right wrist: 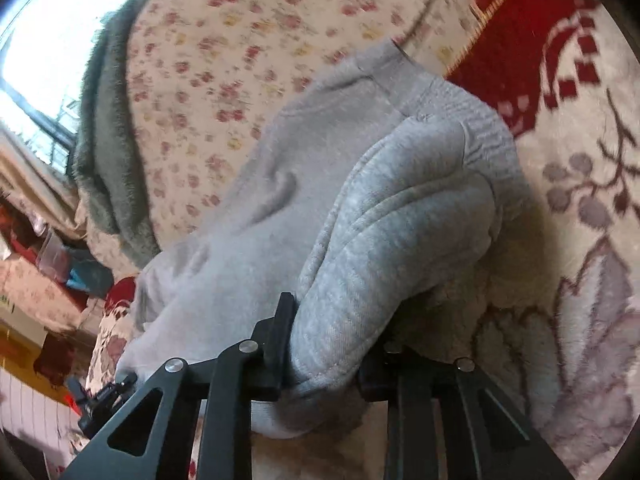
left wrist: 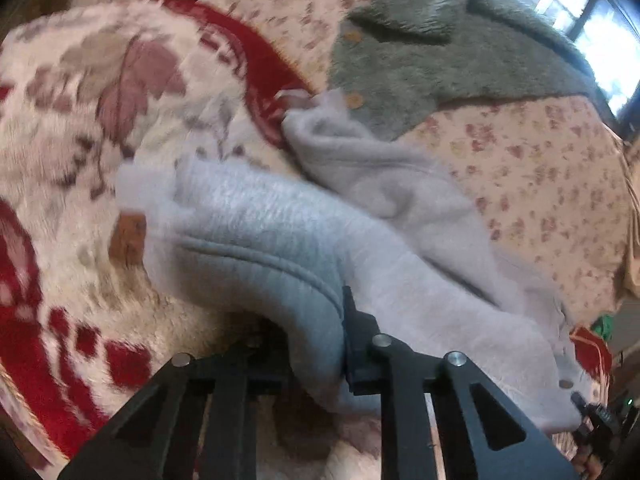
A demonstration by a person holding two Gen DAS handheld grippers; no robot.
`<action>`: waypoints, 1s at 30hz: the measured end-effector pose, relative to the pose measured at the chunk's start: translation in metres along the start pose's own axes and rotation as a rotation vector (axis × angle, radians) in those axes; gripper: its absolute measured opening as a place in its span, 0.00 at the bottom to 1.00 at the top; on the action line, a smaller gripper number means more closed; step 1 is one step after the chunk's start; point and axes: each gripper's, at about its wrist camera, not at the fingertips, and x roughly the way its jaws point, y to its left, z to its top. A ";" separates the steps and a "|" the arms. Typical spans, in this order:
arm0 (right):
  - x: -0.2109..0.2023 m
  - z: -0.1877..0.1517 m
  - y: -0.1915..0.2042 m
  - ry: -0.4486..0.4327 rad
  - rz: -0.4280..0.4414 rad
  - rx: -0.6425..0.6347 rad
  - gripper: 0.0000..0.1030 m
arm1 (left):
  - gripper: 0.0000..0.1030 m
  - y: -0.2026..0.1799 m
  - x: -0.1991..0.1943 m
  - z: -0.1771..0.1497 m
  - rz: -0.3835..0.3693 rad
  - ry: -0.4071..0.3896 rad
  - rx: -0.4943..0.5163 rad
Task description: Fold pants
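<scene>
Light grey fleece pants lie bunched on a bed, draped from the red-and-cream floral blanket across to the small-flower sheet. My left gripper is shut on a thick ribbed grey edge of the pants, lifted off the blanket. My right gripper is shut on another thick fold of the same pants, which bulge up between its jaws. The other gripper's tip shows small at the far end of the cloth in each view.
A grey-green fuzzy cardigan with round buttons lies on the flowered sheet behind the pants. A bright window sits beyond the bed. Shelves with clutter stand at the bedside.
</scene>
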 end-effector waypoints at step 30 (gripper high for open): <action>-0.100 -0.067 -0.035 0.120 -0.133 -0.037 0.68 | 0.84 0.110 -0.065 -0.040 -0.002 -0.024 -0.308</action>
